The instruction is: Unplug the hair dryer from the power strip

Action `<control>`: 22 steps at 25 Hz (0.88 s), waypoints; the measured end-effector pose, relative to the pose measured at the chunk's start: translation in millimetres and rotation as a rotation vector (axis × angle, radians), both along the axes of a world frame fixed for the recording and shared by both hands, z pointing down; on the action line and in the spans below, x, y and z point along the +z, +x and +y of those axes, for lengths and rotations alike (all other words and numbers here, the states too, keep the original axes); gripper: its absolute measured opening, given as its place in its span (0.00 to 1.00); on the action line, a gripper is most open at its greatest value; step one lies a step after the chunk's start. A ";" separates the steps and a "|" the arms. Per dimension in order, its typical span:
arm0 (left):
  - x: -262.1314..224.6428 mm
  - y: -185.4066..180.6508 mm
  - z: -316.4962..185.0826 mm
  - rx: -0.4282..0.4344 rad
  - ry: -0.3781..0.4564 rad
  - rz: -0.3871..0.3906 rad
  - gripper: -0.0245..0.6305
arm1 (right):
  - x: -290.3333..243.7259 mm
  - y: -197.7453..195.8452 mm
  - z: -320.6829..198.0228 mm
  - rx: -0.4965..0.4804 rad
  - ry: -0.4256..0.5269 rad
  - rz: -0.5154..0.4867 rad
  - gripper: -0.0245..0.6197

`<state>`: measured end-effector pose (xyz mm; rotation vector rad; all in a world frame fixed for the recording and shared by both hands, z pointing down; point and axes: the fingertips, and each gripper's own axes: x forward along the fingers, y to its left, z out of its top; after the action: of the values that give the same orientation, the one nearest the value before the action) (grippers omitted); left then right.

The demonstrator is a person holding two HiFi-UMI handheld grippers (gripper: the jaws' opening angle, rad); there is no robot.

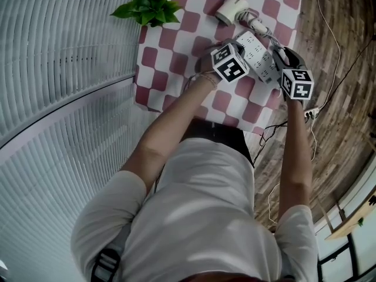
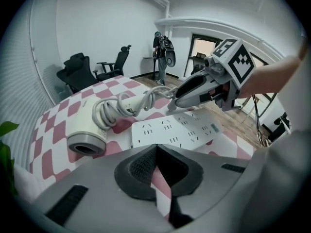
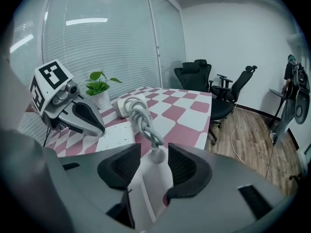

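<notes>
Fingers (image 3: 124, 168) of the right gripper (image 3: 154, 163) are being held wide apart around the plug (image 3: 156, 154), with neither pad pressing on it, so nothing is being gripped. Those of the left gripper (image 2: 155, 149) are being pressed together on nothing, with its tip being held at the near end of the power strip (image 2: 180, 129). Whether it is pressing down cannot be told.

The table (image 1: 176, 51), covered in red and white check, is being used as the work surface. The power strip is lying flat on it, with the hair dryer (image 2: 90, 130) lying near it. The cord (image 2: 127, 106) is lying bundled in loops and is running to the plug at the strip's end under the right gripper. Whether the prongs are seated cannot be judged.

Trouble is being invited by the loose right fingers. Closed off-centre, they would likely let the plug slip. With the strip unpinned, it would likely be lifted along with the plug. The looped cord could also be snagged and the hair dryer dragged.

A green plant (image 3: 99, 84) is being held by the pot (image 3: 103, 101) at the table's edge. The strip's visible sockets are standing empty.
</notes>
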<state>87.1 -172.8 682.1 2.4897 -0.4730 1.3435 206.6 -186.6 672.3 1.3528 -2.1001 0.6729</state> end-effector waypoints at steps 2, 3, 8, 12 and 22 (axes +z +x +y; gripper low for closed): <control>-8.8 0.5 -2.4 -0.010 0.025 0.018 0.08 | -6.5 1.5 1.3 0.005 0.012 0.005 0.32; -13.8 0.9 -3.2 -0.016 0.032 0.028 0.08 | -10.0 2.2 1.9 0.009 0.018 0.006 0.32; -39.9 2.2 -1.2 -0.051 0.037 0.095 0.08 | -30.5 3.5 7.4 0.033 0.050 0.011 0.32; -69.4 2.4 9.2 -0.081 0.047 0.190 0.08 | -55.7 -0.7 15.5 0.038 0.090 0.009 0.32; -147.4 3.5 29.8 -0.135 0.079 0.410 0.08 | -135.8 -26.5 40.3 0.058 0.234 -0.071 0.30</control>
<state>90.6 -142.9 534.7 2.6459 -0.5914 0.7491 180.0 -146.3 536.4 1.5402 -2.2600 0.5177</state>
